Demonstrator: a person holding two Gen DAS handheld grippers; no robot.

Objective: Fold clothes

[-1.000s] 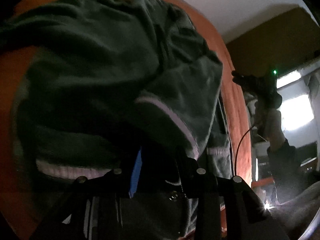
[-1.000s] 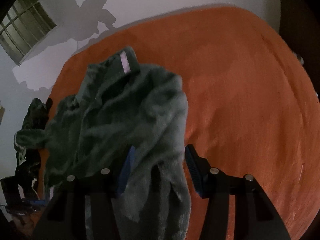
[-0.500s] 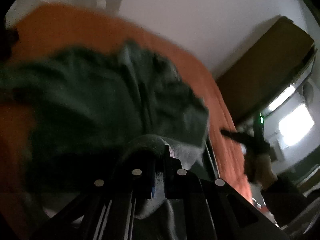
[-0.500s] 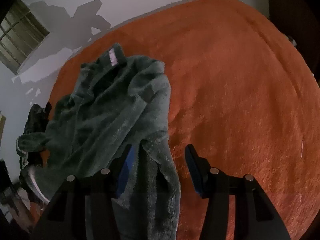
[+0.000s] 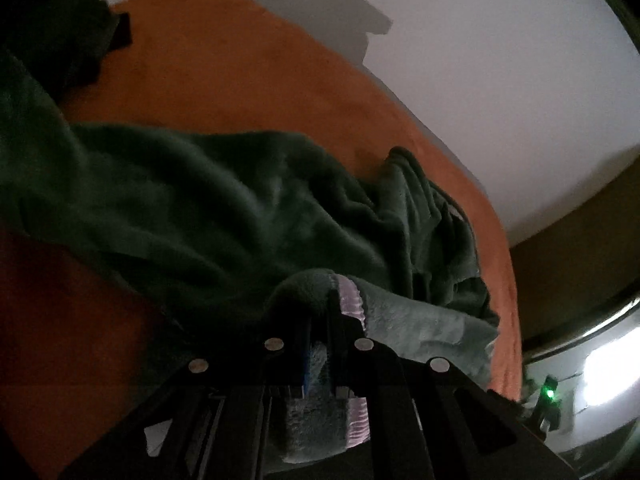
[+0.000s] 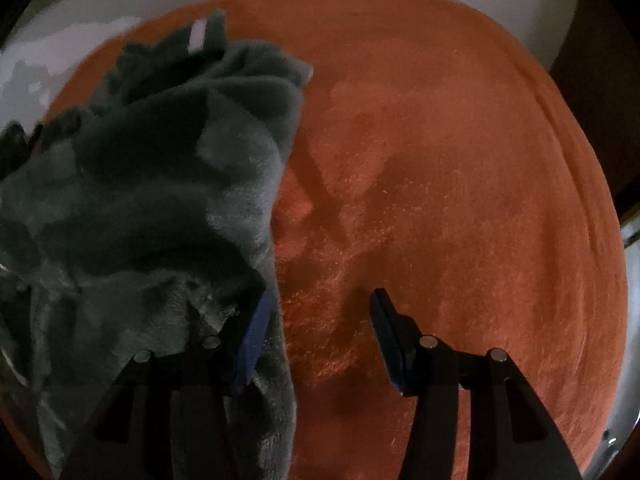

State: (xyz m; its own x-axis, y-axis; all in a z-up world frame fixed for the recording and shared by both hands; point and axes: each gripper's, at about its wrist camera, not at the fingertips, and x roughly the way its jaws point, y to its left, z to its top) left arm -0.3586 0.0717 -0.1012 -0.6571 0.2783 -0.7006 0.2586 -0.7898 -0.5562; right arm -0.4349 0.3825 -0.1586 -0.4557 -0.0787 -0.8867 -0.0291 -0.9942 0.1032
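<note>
A dark green fleece garment [image 5: 224, 208] with a pale lilac stripe lies rumpled on an orange bed cover [image 5: 224, 68]. My left gripper [image 5: 320, 320] is shut on a fold of the green fleece garment at its striped edge, and the cloth bulges over the fingertips. In the right wrist view the green fleece garment [image 6: 152, 184] fills the left half of the picture. My right gripper [image 6: 320, 312] stands open over the orange cover [image 6: 460, 184]. The cloth's edge drapes past its left pad [image 6: 256, 332], and the gap between the pads shows mostly bare cover.
Another dark piece of clothing [image 5: 68, 40] lies at the cover's far left corner. A white wall [image 5: 500, 80] runs behind the bed. A bright window and a small green light [image 5: 550, 394] show at the lower right. The bed's right part is bare orange.
My left gripper closed on the striped edge and swung sideways, pulling the cloth along. The right gripper sank closer to the cover, and the garment slid leftwards out of its gap.
</note>
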